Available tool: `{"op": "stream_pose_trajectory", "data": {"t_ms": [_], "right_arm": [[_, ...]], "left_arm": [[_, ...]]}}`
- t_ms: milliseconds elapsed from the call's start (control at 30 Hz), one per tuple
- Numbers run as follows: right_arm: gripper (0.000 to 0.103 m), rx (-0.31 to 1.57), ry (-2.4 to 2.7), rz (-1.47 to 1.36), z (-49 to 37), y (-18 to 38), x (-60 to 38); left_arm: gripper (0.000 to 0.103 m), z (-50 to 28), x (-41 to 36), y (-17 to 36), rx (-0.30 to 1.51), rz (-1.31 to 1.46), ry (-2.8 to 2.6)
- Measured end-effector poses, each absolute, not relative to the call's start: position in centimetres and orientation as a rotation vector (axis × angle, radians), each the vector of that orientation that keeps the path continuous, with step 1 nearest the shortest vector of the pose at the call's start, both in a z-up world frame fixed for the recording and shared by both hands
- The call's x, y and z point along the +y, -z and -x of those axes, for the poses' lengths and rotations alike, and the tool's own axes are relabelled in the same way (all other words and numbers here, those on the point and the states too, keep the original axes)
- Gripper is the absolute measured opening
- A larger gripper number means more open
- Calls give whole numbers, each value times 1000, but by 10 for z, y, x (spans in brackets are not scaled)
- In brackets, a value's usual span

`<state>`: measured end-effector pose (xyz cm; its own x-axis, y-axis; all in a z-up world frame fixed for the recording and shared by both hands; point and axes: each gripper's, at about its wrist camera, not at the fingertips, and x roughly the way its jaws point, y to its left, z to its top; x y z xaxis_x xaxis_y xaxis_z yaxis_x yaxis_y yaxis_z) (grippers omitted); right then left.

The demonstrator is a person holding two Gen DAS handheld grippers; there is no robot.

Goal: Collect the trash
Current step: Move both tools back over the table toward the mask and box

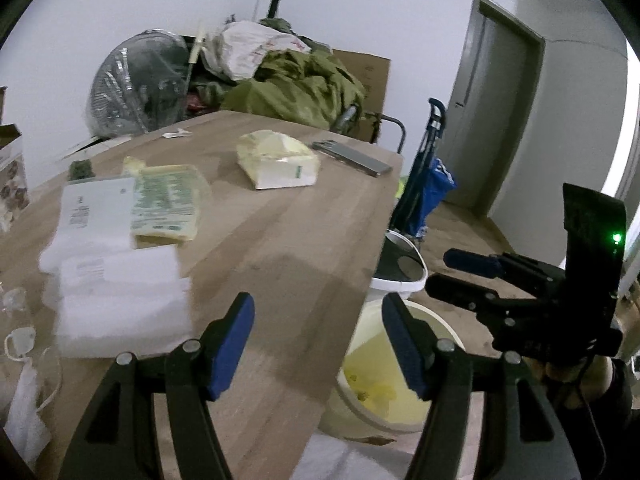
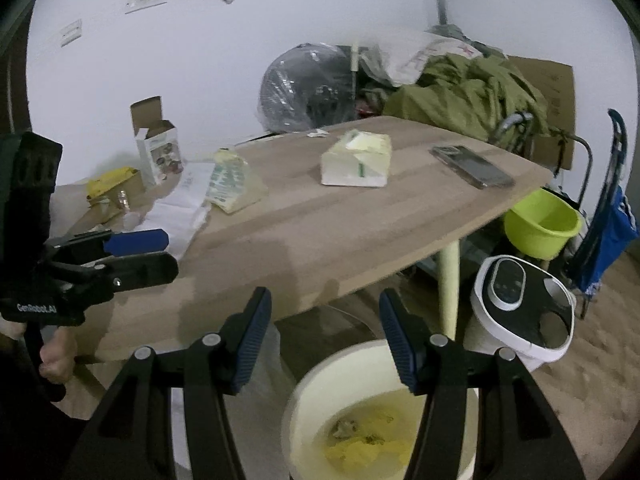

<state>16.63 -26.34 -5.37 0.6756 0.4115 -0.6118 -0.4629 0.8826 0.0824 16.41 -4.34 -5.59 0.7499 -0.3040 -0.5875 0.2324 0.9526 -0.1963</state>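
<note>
A cream bucket (image 2: pixel 298 408) with yellow scraps in its bottom stands on the floor beside the wooden table (image 2: pixel 320 220). My right gripper (image 2: pixel 326 344) hangs over the bucket, open, with nothing between its blue pads. My left gripper (image 1: pixel 318 344) is over the table's near corner, also open and holding nothing; the bucket (image 1: pixel 360 412) lies just right of it. On the table lie a yellow-green packet (image 1: pixel 166 204), white papers (image 1: pixel 96 208), white wrapping (image 1: pixel 120 292) and a tissue pack (image 1: pixel 276 160). Each gripper shows in the other's view: right gripper (image 1: pixel 452 276), left gripper (image 2: pixel 170 254).
A phone (image 2: pixel 472 166) lies near the table's far edge. A small open carton (image 2: pixel 156 152) and yellow packaging (image 2: pixel 112 182) sit at the left. On the floor stand a white lidded bin (image 2: pixel 524 304), a green bowl (image 2: pixel 540 224) and a blue trolley bag (image 2: pixel 616 208). Clutter is piled behind the table.
</note>
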Motion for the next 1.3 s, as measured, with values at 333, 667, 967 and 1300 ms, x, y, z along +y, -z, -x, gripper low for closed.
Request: {"op": "stream_pose_trajectory", "data": {"t_ms": [333, 667, 967, 1300], "right_arm": [[54, 663, -593, 114, -182, 51, -219], [54, 667, -708, 151, -191, 53, -170], [58, 669, -820, 199, -193, 55, -121], [62, 665, -917, 247, -192, 60, -75]], "left_arm": [[67, -152, -2, 53, 644, 159, 191], [67, -132, 39, 51, 632, 206, 78], [67, -109, 78, 51, 620, 244, -37], [67, -87, 113, 51, 615, 278, -157]]}}
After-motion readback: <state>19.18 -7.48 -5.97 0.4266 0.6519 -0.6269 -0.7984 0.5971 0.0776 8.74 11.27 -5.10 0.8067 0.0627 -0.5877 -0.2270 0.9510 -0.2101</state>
